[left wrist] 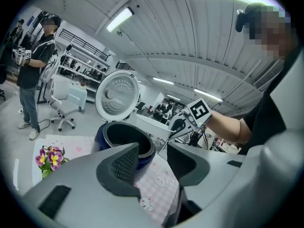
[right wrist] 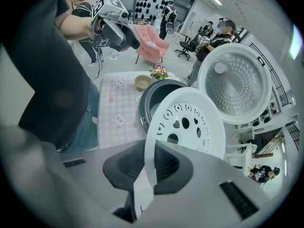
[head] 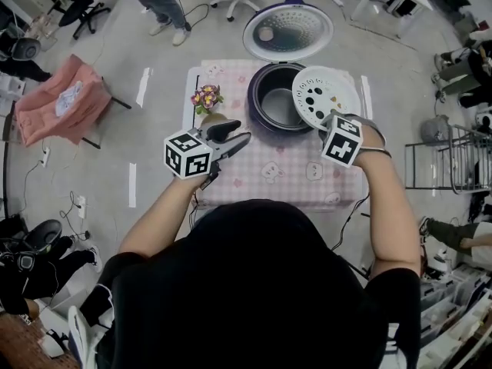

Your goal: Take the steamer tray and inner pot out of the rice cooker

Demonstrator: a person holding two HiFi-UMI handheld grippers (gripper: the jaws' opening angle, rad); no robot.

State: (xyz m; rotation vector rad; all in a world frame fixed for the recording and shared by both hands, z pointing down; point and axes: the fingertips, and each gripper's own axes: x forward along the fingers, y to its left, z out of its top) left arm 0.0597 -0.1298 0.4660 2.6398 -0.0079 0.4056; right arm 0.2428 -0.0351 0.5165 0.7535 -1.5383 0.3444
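Observation:
The white perforated steamer tray (head: 325, 95) (right wrist: 186, 125) hangs tilted over the right rim of the rice cooker (head: 277, 97), clear of it. My right gripper (head: 335, 124) (right wrist: 148, 167) is shut on the tray's near edge. The dark inner pot (head: 279, 98) (left wrist: 127, 137) sits inside the cooker, whose lid (head: 287, 31) stands open behind. My left gripper (head: 231, 141) (left wrist: 151, 159) hovers open over the table to the left of the cooker, nothing between its jaws, pointing toward the pot.
A pink checked cloth (head: 261, 171) covers the small table. A bowl with flowers (head: 208, 103) stands left of the cooker. A pink-draped chair (head: 65, 102) is at the left, metal racks (head: 453, 160) at the right. People stand around the room.

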